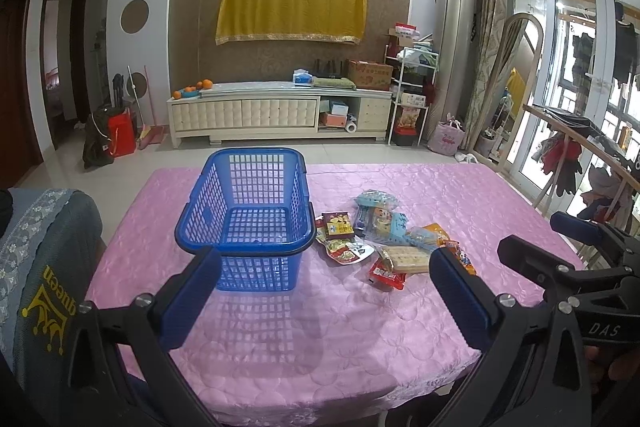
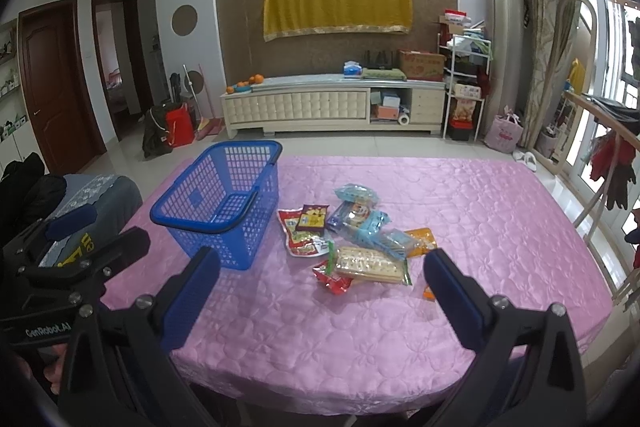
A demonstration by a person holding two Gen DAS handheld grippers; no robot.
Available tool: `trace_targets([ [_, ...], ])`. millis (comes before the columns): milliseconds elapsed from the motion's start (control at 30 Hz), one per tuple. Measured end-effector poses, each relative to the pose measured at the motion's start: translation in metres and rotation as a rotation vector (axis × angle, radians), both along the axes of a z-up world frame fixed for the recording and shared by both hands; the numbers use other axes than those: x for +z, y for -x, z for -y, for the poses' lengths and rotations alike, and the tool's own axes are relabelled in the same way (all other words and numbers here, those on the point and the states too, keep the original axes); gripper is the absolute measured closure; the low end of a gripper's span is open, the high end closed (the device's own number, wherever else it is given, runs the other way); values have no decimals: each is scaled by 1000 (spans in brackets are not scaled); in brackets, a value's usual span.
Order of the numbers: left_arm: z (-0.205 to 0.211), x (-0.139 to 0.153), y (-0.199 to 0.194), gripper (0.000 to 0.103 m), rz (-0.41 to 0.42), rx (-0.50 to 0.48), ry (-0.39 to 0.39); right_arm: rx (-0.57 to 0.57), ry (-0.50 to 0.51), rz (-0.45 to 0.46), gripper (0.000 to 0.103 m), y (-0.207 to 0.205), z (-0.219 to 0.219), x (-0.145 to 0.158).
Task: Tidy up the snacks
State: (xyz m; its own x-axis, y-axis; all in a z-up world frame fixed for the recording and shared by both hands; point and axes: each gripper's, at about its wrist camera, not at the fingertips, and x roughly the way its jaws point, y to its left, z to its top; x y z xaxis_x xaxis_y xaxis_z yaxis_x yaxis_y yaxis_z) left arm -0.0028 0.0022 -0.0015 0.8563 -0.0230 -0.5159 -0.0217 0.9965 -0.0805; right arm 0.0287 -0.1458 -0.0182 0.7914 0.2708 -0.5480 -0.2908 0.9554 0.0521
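Note:
A blue plastic basket (image 1: 256, 183) (image 2: 200, 195) stands empty on the pink tablecloth (image 1: 320, 347) (image 2: 440, 207), left of centre. To its right lies a loose pile of snack packets (image 1: 384, 235) (image 2: 352, 235): a biscuit pack (image 1: 408, 259) (image 2: 372, 265), a red packet (image 1: 386, 275) (image 2: 334, 279), a dark red one (image 1: 338, 225) (image 2: 314, 217), a light blue one (image 1: 376, 201) (image 2: 356, 195). My left gripper (image 1: 324, 255) (image 2: 120, 223) hovers open near the basket's front. My right gripper (image 2: 320, 255) (image 1: 530, 231) hovers open before the pile. Neither holds anything.
A chair with a grey lace-trimmed cover (image 1: 40, 267) (image 2: 96, 191) stands at the table's left side. A wooden rack hung with clothes (image 1: 580, 147) (image 2: 600, 131) is beyond the right edge. A cream TV cabinet (image 1: 280, 115) lines the far wall.

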Motion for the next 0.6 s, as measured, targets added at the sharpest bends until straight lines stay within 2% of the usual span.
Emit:
trace_targets([
  [433, 0, 4, 1, 0, 1, -15, 3, 1, -7, 12, 0, 2, -1, 2],
  [600, 6, 16, -5, 0, 14, -32, -16, 0, -21, 17, 0, 0, 2, 12],
])
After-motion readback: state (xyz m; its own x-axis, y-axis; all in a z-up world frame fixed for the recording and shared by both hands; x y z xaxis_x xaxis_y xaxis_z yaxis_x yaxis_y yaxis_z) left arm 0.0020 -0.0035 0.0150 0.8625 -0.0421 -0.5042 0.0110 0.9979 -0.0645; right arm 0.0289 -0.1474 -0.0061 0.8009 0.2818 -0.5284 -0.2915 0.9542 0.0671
